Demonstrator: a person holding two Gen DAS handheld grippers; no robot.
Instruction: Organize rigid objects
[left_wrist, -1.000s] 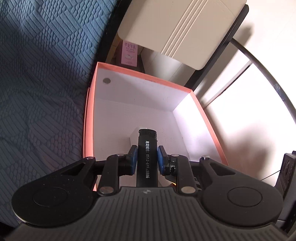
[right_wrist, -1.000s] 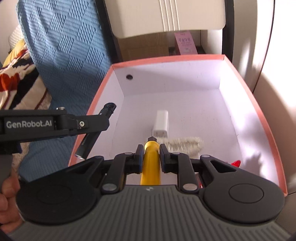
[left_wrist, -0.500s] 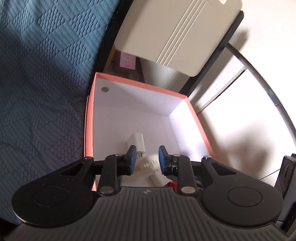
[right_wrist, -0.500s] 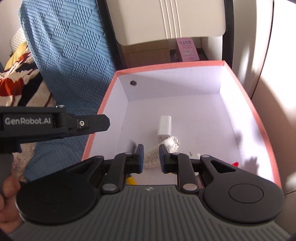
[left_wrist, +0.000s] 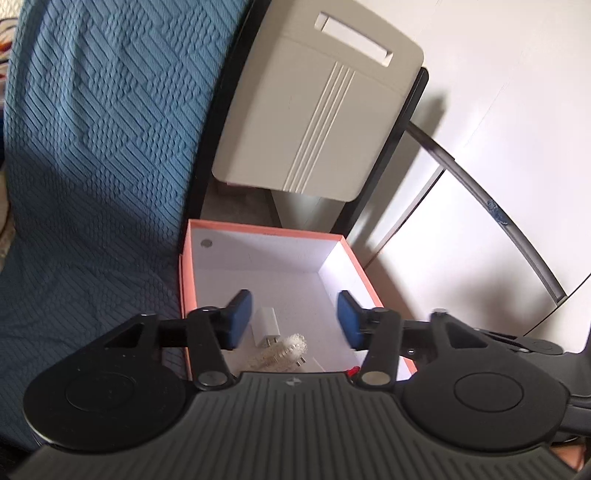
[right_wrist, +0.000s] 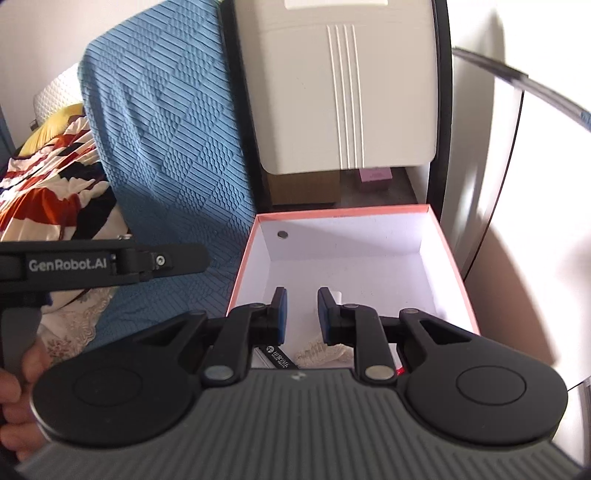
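At far left a patterned quilt (right_wrist: 48, 192) in orange, white and black lies crumpled; beside it hangs a blue textured bedspread (left_wrist: 96, 155) woven in diagonal ribbed blocks. Next comes one smooth beige panel (left_wrist: 314, 110) with three raised lines in a black frame, then a glossy white wall (left_wrist: 498, 110). Below sits one rectangular cardboard box (right_wrist: 242, 266), salmon outside, white inside. It holds one white charger plug (left_wrist: 266, 325), one bristly cream brush (left_wrist: 284, 350), one black cylinder (right_wrist: 277, 355) with print and a small red piece (left_wrist: 354, 370). The left gripper (left_wrist: 291, 319) hangs above the box; its jaws have just been opening and stand wide, empty. The right gripper (right_wrist: 301, 314) shows a narrow empty gap.
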